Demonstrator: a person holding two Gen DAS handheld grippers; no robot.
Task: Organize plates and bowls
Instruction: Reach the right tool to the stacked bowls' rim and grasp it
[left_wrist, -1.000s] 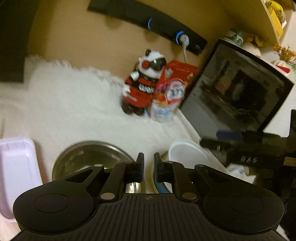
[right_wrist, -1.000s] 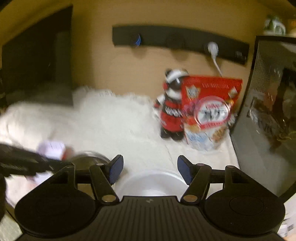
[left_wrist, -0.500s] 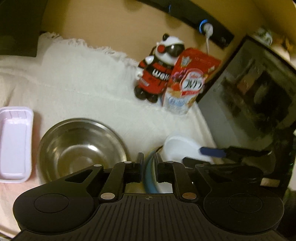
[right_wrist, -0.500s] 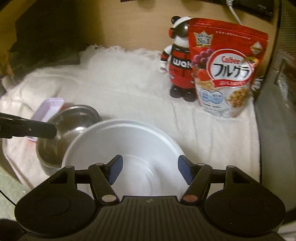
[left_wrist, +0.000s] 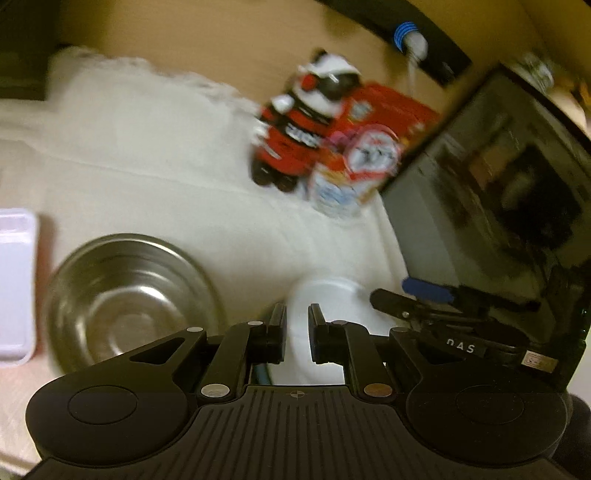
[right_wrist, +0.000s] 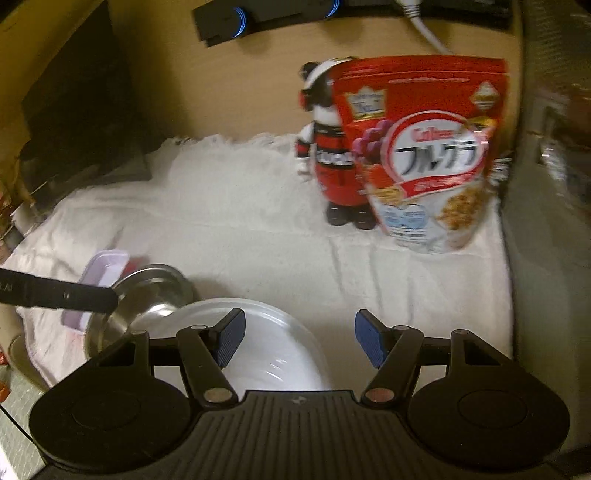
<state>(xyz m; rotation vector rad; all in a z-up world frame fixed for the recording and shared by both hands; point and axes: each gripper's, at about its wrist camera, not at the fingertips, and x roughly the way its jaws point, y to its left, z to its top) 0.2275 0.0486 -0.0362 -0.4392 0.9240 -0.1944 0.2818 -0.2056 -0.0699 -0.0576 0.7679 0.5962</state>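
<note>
1. Since half a second ago both views have swung, and the left wrist view is now blurred, so fine detail there is hard to read.
2. At far left the tray (left_wrist: 16, 286) lies on the white cloth (left_wrist: 147, 155) over the tabletop, just beside the steel bowl (left_wrist: 129, 299); neither has shifted on the cloth.
3. The left gripper (left_wrist: 297, 328) has its fingers close together with a narrow gap. Something dark-rimmed sits right under them, and I cannot tell whether they pinch it.
4. The white bowl (right_wrist: 266, 354) sits below the right gripper (right_wrist: 299, 339), touching or overlapping the steel bowl's rim. It looked larger and more central a moment ago, so that gripper seems to have drawn back or tilted up.
5. The right gripper's blue pads are wide apart and hold nothing.
6. My judgement: the white bowl is set down beside the steel bowl, and nesting one in the other is not yet done.
7. At the right stand the toy (right_wrist: 332, 158) and cereal bag (right_wrist: 424, 155), unmoved, well apart from the bowls.
</note>
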